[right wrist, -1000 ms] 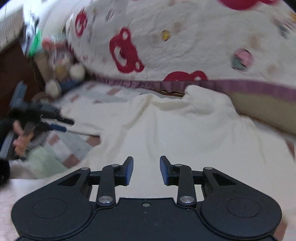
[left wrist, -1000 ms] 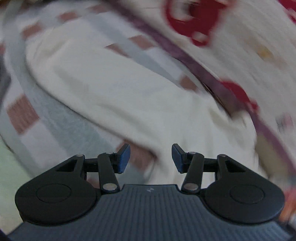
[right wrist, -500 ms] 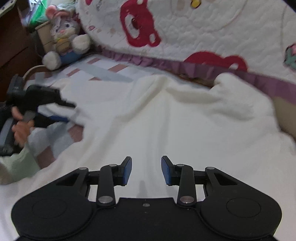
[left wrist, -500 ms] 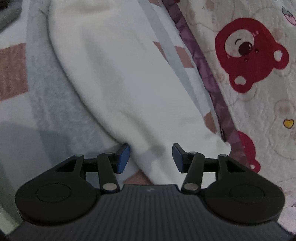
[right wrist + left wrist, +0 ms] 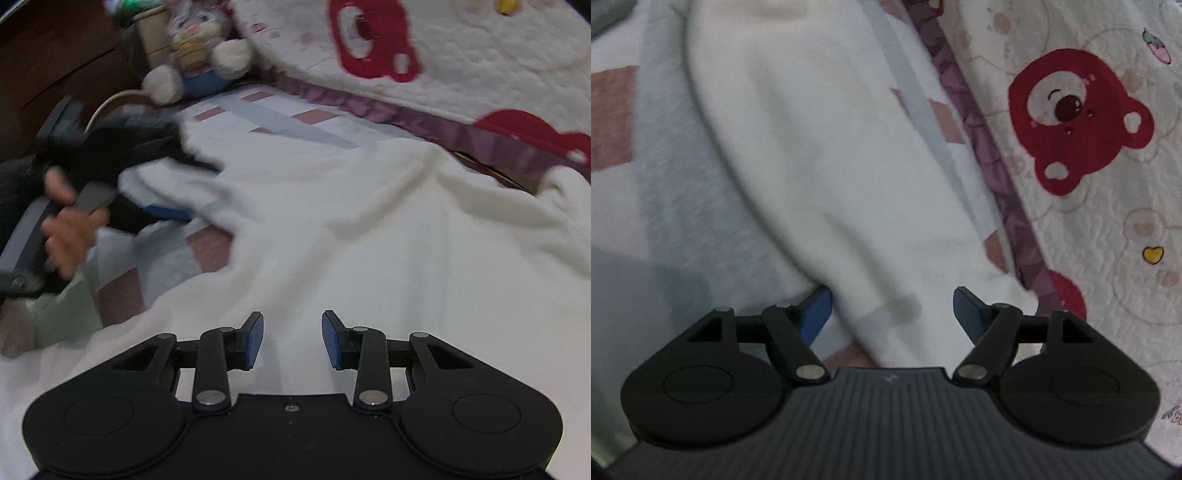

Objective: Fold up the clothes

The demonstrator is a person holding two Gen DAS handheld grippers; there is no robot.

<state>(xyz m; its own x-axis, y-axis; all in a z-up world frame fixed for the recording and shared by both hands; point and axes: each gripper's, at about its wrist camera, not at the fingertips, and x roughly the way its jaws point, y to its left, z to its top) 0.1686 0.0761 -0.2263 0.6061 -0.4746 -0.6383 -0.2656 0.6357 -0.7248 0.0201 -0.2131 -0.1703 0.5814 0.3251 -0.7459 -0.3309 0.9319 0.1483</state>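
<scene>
Both hands have dropped since a second ago. My left tool [image 5: 892, 314] is opening, the cream fleece garment's [image 5: 369, 229] sleeve between its unpressed blue pads. My right tool [image 5: 291, 339] stands apart above the garment spread on the checked bed blanket [image 5: 207, 251].

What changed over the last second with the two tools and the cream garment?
The left tool came down to the cream garment's sleeve end; its jaws are opening, sleeve between them, ungripped. The right tool dropped closer to the garment, open. The bear quilt stayed put.
</scene>
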